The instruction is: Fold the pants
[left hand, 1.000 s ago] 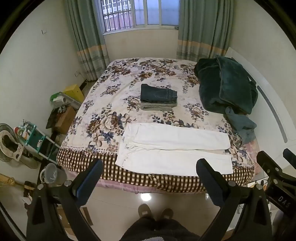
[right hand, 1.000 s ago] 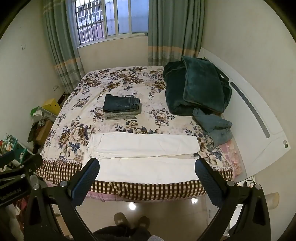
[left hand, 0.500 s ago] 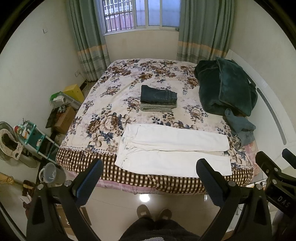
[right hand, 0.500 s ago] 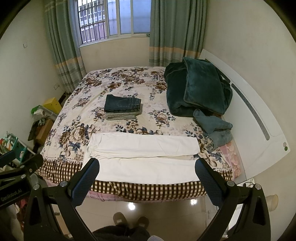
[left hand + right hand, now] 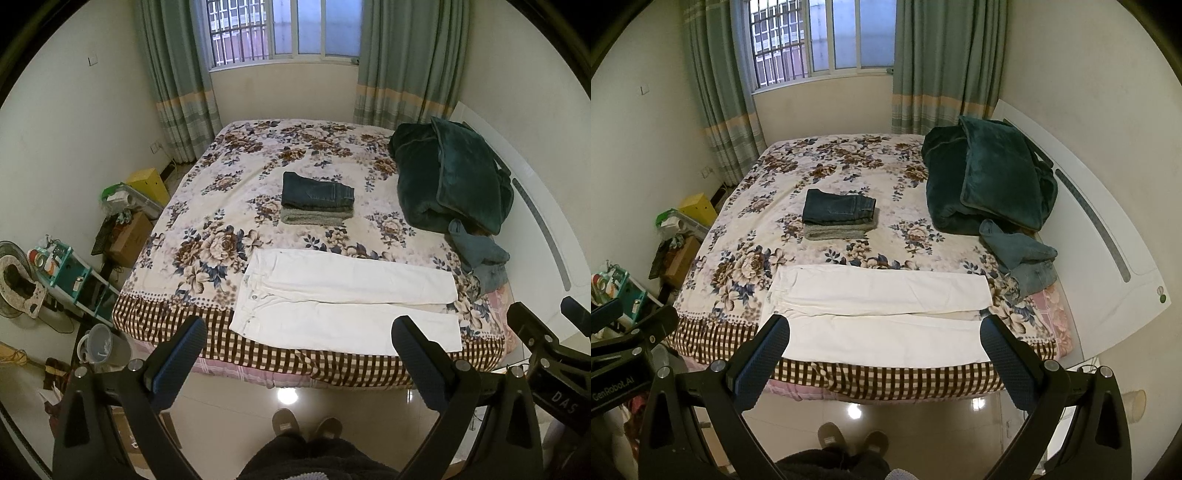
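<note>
White pants lie flat across the near edge of the floral bed, waist to the left, legs to the right; they also show in the right wrist view. My left gripper is open and empty, held above the floor in front of the bed. My right gripper is open and empty too, at about the same distance from the pants. Neither touches the cloth.
A stack of folded dark jeans sits mid-bed. A green blanket and crumpled blue jeans lie at the right by the white headboard. Shelves, boxes and a bucket crowd the floor at left.
Both grippers have drifted slightly back and up from the bed; the pants appear a little lower and farther. Nothing on the bed moved.
</note>
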